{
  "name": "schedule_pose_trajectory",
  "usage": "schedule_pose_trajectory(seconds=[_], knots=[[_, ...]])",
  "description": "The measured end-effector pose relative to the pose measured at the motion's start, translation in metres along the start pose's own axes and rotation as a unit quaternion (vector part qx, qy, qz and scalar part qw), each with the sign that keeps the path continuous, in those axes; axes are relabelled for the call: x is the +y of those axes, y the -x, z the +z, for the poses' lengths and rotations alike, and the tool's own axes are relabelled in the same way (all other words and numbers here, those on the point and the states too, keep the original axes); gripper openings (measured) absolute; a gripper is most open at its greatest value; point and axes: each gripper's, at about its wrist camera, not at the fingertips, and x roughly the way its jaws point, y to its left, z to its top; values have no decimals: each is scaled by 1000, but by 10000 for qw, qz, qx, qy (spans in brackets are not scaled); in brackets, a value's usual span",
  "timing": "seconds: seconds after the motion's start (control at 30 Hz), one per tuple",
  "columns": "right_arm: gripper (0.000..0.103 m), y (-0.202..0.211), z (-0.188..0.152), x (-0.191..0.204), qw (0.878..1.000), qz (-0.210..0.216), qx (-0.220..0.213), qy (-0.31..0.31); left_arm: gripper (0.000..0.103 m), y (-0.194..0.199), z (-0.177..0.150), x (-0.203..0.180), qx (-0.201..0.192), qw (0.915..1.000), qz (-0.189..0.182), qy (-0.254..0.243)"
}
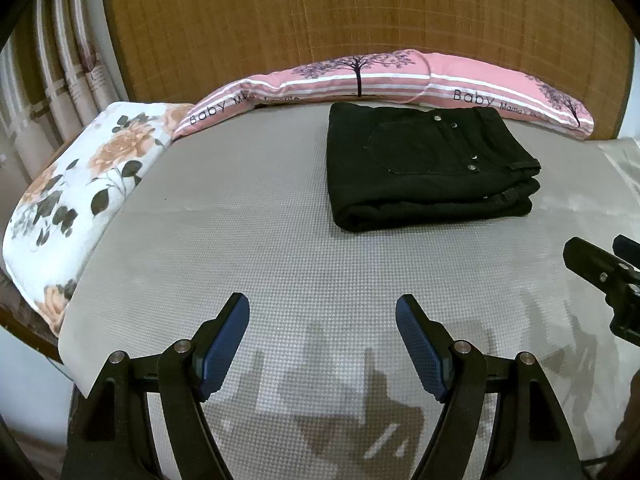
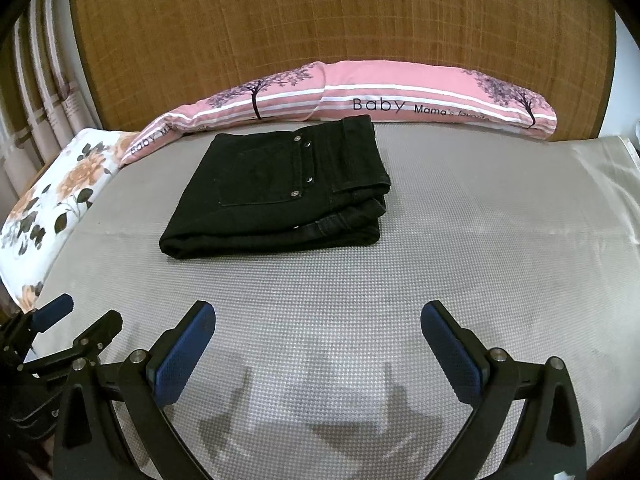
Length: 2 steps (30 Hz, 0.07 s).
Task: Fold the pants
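Observation:
Black pants (image 1: pixel 428 168) lie folded into a thick stacked rectangle on the grey mat (image 1: pixel 260 240), back pocket and rivets facing up. In the right wrist view the same pants (image 2: pixel 280 196) sit left of centre, near the pink pillow. My left gripper (image 1: pixel 322 312) hovers over bare mat well in front of the pants, its blue pads wide apart with nothing between them. My right gripper (image 2: pixel 318 316) is likewise open over the mat, short of the pants. Each gripper shows at the edge of the other's view: the right gripper (image 1: pixel 600 268) and the left gripper (image 2: pixel 80 316).
A long pink pillow (image 2: pixel 400 100) printed with trees and "Baby" lies along the woven headboard (image 2: pixel 320 40) just behind the pants. A floral pillow (image 1: pixel 80 184) lines the left edge. Curtains (image 1: pixel 52 80) hang at the far left. The mat's right edge (image 2: pixel 628 184) shows.

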Motion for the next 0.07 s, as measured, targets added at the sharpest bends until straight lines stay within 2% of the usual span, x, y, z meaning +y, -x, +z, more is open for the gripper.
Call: schedule_pose_trajectory(seconds=[0.07], knots=[[102, 0, 0, 0, 10000, -10, 3, -5, 76, 0, 0, 0, 11, 10000, -20, -2]])
